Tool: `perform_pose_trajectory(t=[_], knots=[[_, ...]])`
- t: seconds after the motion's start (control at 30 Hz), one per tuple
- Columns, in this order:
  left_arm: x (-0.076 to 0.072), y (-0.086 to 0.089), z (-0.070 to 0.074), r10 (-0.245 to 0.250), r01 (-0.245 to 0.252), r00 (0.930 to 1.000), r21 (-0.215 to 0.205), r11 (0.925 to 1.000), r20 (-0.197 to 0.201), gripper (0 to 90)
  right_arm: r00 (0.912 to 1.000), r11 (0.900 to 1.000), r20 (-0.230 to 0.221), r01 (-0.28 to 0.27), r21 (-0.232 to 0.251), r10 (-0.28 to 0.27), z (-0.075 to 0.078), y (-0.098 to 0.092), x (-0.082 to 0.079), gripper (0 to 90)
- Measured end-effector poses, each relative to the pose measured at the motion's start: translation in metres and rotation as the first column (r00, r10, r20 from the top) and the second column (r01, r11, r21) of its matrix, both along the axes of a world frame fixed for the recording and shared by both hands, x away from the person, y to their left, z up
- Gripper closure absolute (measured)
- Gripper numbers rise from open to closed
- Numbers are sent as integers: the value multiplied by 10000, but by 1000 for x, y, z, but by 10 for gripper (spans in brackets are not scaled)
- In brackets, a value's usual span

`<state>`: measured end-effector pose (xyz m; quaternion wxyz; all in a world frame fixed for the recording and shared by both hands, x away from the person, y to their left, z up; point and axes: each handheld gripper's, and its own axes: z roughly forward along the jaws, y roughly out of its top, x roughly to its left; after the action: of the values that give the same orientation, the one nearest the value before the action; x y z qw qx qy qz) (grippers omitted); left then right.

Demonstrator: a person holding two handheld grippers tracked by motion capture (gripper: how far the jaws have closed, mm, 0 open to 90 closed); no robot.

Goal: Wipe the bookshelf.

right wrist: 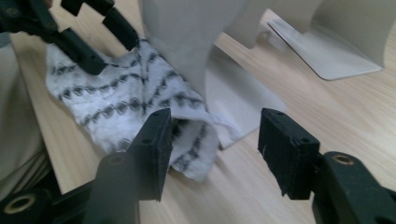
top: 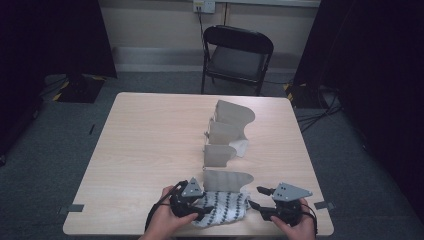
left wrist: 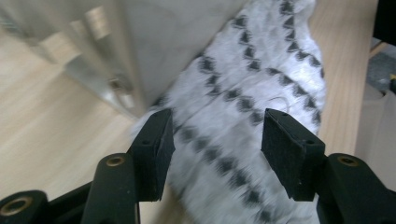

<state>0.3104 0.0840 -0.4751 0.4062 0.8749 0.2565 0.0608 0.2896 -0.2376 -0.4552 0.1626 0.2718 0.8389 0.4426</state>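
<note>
Both grippers, left & right, jaws apart w/ nothing gripped, flank patterned cloth against nearest divider.

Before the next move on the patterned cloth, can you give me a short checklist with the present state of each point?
1. Left claw open, cloth between its pads but not pressed: ok.
2. Right claw open at the cloth's near corner, nothing gripped: ok.
3. Cloth lies flat on the table: not ok, its right edge is folded up.
4. Cloth free of the nearest grey divider: not ok, it reaches the divider's base.
5. Whether the cloth is tucked under that base: cannot tell.
</note>
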Motion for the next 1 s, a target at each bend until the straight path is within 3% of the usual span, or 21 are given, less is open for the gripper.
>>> perform_pose_trajectory(t=[0.23, 0.43, 0.57, 0.6, 0.77, 0.83, 0.9, 1.0], knots=[[3, 14, 1, 351, -354, 9993, 262, 9990, 113, 444, 9982, 9986, -274, -530, -39, 529, -3, 13, -1, 497], [6, 13, -8, 388, -391, 9992, 441, 9983, 68, 487, 9986, 9989, -451, -294, -373, 278, -11, 21, 4, 556], [10, 12, -13, 519, -528, 9985, 648, 9965, 161, 524, 9982, 9987, -585, -161, -488, 132, -17, 20, 10, 661], [11, 12, -15, 609, -616, 9980, 505, 9968, 152, 530, 9978, 9982, -640, -185, -571, 148, -18, 20, 12, 679], [12, 9, -12, 377, -386, 9992, 726, 9966, 139, 676, 9959, 9964, -903, -145, -834, 69, -24, 23, 17, 797], [10, 7, -12, 313, -314, 9995, 625, 9975, 30, 741, 9950, 9964, -993, -187, -827, 104, -24, 23, 18, 835], [10, 7, -11, 178, -179, 9998, 817, 9965, 23, 791, 9938, 9968, -1107, -223, -762, 138, -24, 22, 18, 852], [10, 7, -10, 221, -224, 9997, 769, 9968, 43, 818, 9929, 9975, -1177, -221, -678, 140, -23, 21, 17, 854]])
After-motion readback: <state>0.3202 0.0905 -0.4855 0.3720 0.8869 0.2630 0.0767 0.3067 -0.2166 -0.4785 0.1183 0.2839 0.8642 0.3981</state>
